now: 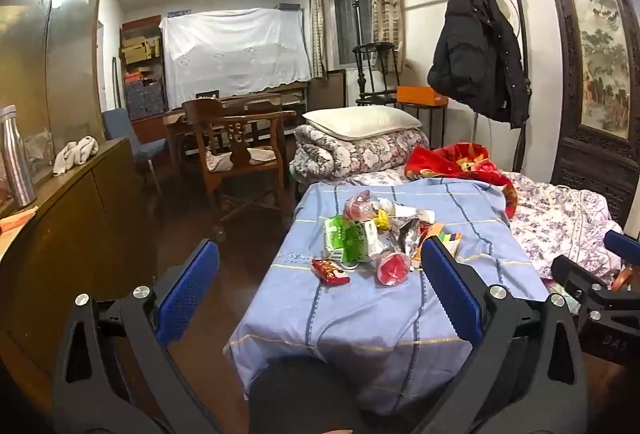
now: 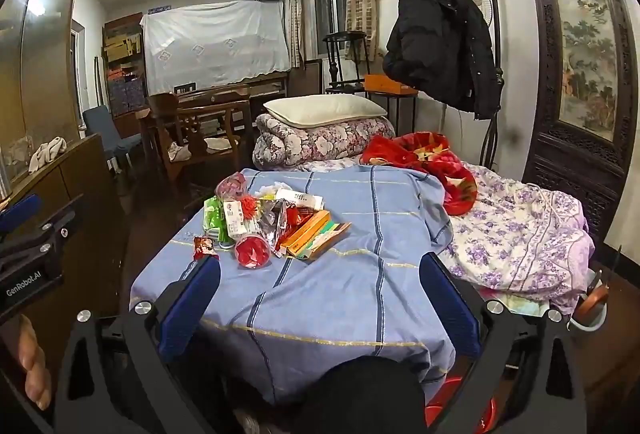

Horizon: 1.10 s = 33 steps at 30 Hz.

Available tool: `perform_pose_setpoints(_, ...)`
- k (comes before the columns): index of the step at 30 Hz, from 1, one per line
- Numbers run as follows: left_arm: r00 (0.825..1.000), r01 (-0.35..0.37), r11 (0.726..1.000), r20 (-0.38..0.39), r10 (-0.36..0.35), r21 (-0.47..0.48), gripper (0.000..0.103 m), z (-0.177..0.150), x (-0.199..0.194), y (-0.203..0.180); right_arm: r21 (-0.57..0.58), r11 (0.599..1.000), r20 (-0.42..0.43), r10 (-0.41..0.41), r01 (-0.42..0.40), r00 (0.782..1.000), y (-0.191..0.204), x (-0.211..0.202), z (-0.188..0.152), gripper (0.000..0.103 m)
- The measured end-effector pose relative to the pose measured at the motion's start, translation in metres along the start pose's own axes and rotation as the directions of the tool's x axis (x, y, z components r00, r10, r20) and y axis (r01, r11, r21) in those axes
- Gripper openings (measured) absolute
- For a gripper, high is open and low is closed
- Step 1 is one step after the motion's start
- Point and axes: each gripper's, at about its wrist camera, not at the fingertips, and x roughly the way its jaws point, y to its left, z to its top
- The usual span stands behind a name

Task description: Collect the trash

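Left gripper [image 1: 320, 266]: jaws spread wide, nothing between the blue textured pads [image 1: 188, 286], black plastic arms with silver bolts; it points slightly downward at the bed. Right gripper [image 2: 320, 282]: jaws likewise fully apart and empty, same blue pads [image 2: 192, 306]; its side shows at the right edge of the left wrist view, and the left one shows at the left edge of the right wrist view with fingers [image 2: 34, 366] of the person's hand below it. Trash pile [image 2: 268, 222] lies ahead of both grippers, not touched by either, on a light blue checked sheet [image 2: 360, 294] spread over the bed's near end. Pile contents: green-and-white soft plastic pack [image 1: 348, 238], small red snack wrapper [image 1: 330, 270] lying nearest, apart from the heap's front edge, clear round cup with red inside [image 1: 394, 266] on its side, crumpled silvery foil bag [image 2: 276, 222], flat orange-and-green cardboard box [image 2: 316, 236], white cylindrical tube [image 2: 300, 198], another clear crinkled wrapper with red [image 2: 232, 186] at the far side. Beyond the pile: red fleece blanket [image 2: 432, 162], rolled floral quilt [image 2: 320, 142] with a cream pillow [image 2: 324, 110] on top, purple floral bedspread [image 2: 520, 234] to the right. Black padded jacket [image 2: 440, 42] hangs on the metal bed frame. Wooden armchair [image 1: 240, 146] stands left of the bed; a steel bottle [image 1: 16, 158] stands on the wooden sideboard [image 1: 80, 214].
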Motion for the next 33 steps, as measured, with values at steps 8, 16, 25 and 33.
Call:
perform_pose_setpoints(8,1.000,0.005,1.000,-0.006,-0.005,-0.010,0.097,-0.001,-0.001,0.001,0.002,1.000,0.016,0.001,-0.001,1.000,0.007,-0.001,0.003,0.097)
perform_pose_setpoints(16,1.000,0.008,1.000,0.018,-0.008,0.002,0.097,0.004,-0.013,0.001,0.003,1.000,0.034,0.004,-0.004,0.999,0.005,-0.007,0.002,0.097)
perform_pose_setpoints(25,0.999,0.012,1.000,0.035,-0.012,0.014,0.097,0.005,-0.023,-0.002,0.009,1.000,0.053,0.004,-0.005,0.999,0.003,-0.014,0.004,0.097)
perform_pose_setpoints(33,0.999,0.013,1.000,0.036,-0.013,0.016,0.097,0.007,-0.026,-0.002,0.010,1.000,0.057,0.005,-0.005,0.998,0.002,-0.016,0.005,0.097)
